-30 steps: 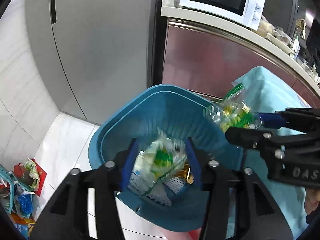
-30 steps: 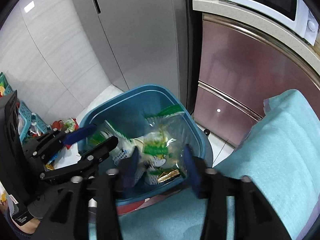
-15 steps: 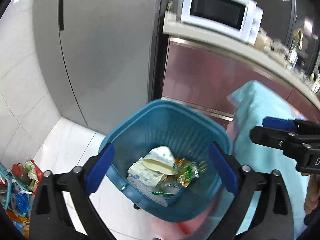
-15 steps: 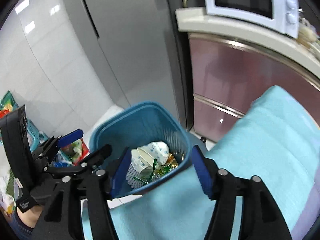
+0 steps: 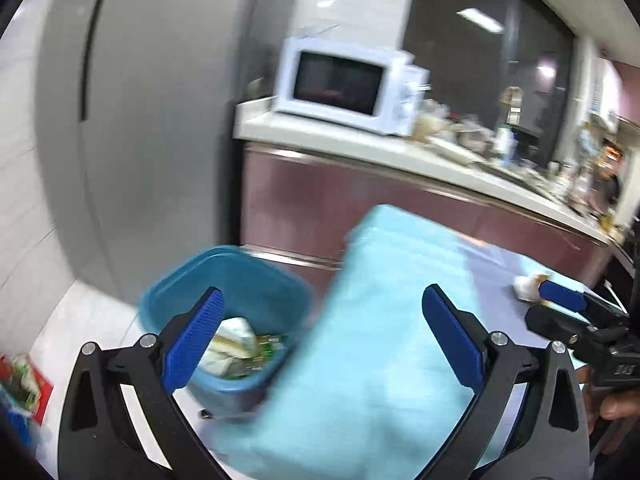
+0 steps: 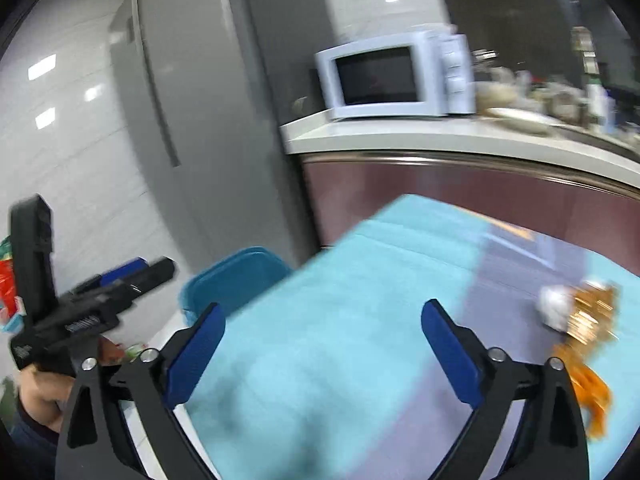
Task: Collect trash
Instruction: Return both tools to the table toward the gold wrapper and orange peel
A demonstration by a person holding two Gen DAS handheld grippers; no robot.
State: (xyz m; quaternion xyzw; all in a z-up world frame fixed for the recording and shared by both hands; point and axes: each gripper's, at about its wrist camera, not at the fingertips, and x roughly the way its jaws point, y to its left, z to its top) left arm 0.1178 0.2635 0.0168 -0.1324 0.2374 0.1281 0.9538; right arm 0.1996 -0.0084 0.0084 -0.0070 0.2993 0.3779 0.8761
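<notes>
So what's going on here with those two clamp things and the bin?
A person holds a two-finger gripper in each hand and is clearing trash. The left gripper and right gripper both stand open and empty, their jaws having just been opening. Wrappers lie in the blue bin beside the table. On the light blue tablecloth, a white wad and a gold wrapper still lie uncollected.

A home kitchen: microwave [image 5: 348,84] on a cluttered countertop [image 5: 400,152], tall grey fridge [image 5: 160,120] beside it.
</notes>
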